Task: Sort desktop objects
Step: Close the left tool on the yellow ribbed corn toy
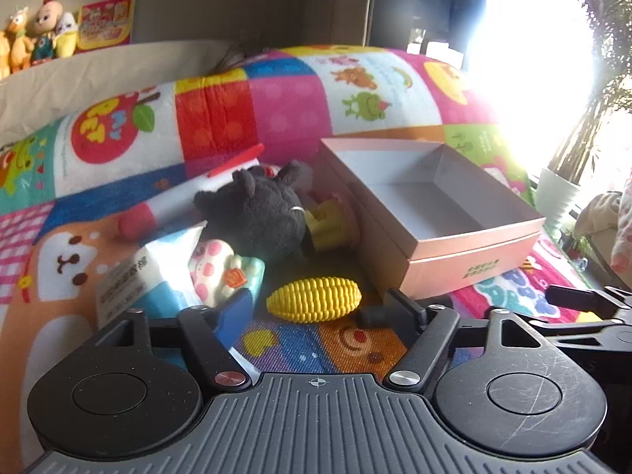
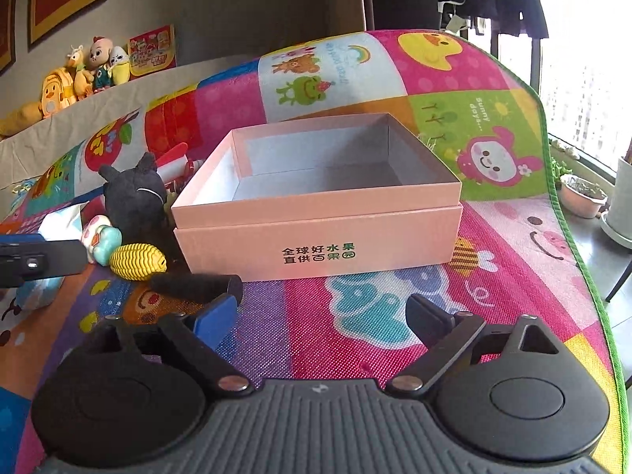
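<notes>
An empty pink box stands on the colourful play mat; it also shows in the left wrist view. Left of it lie a yellow toy corn, a black plush toy, a black cylinder, a pink-spotted toy and a tissue pack. My left gripper is open and empty, just short of the corn. My right gripper is open and empty in front of the box.
A red-and-white toy and a yellow toy lie behind the plush. Stuffed dolls sit on the sofa back. Plant pots stand at the mat's right edge by the window.
</notes>
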{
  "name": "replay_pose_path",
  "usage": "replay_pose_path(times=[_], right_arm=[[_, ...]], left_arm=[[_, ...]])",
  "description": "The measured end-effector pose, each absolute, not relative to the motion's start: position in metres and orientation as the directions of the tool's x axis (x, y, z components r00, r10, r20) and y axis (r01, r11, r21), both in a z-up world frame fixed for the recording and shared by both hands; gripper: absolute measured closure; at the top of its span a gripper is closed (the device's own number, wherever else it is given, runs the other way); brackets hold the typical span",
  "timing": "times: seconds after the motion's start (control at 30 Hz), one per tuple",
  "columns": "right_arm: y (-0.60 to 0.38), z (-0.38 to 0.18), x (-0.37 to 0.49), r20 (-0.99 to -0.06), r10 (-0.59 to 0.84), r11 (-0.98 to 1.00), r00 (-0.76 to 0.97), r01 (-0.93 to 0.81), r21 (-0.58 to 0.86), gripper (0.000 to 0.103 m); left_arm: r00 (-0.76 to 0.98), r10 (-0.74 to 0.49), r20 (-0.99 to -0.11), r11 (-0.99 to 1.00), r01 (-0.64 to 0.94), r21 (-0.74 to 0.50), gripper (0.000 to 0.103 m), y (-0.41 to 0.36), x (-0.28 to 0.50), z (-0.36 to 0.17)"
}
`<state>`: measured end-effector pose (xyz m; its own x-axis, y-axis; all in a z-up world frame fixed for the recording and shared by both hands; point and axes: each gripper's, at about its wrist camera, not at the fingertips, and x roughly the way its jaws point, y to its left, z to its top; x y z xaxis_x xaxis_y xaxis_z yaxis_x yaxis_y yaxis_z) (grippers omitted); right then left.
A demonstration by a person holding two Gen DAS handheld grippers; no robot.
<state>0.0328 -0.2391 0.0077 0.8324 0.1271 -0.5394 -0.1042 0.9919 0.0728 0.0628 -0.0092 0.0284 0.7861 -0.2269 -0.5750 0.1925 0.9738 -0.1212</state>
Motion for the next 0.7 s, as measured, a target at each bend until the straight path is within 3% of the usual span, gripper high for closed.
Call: replay_pose_path(times=[0.13,0.23,0.3,0.6,0.7], right_arm=[[-0.239,0.008,0.031,-0.527,0.126,0.992,0.841,-0.106,0.069,0.005],[-0.239,0.008,0.032,-0.53,0.133,0.991,0.838,-0.109,0.075,0.005],[-0.24,0.007,0.032,-0.534,0.132,0.991,0.835,-0.107,0.077,0.005],[-0.226,0.009,0.029,-0.527,0.164,0.983,0.834,-0.18,0.021,0.005],[-0.21,0.01,0.037,-0.556,0.196,0.977,0.808,-0.209,0.042,0.005]], left_arm=[[0.772,-0.218,-0.597,0.974,0.208,-0.088,0.023,-0.021,0.084,0.014],[0.771,-0.193,-0.607,0.978,0.198,-0.06,0.033,-0.025,0.091,0.012],[0.771,-0.19,-0.608,0.979,0.193,-0.061,0.033,-0.022,0.089,0.015],[0.744,-0.257,-0.617,0.963,0.249,-0.101,0.033,0.001,0.008,0.026],[0.736,-0.225,-0.639,0.968,0.244,-0.06,0.032,-0.001,-0.011,0.019]])
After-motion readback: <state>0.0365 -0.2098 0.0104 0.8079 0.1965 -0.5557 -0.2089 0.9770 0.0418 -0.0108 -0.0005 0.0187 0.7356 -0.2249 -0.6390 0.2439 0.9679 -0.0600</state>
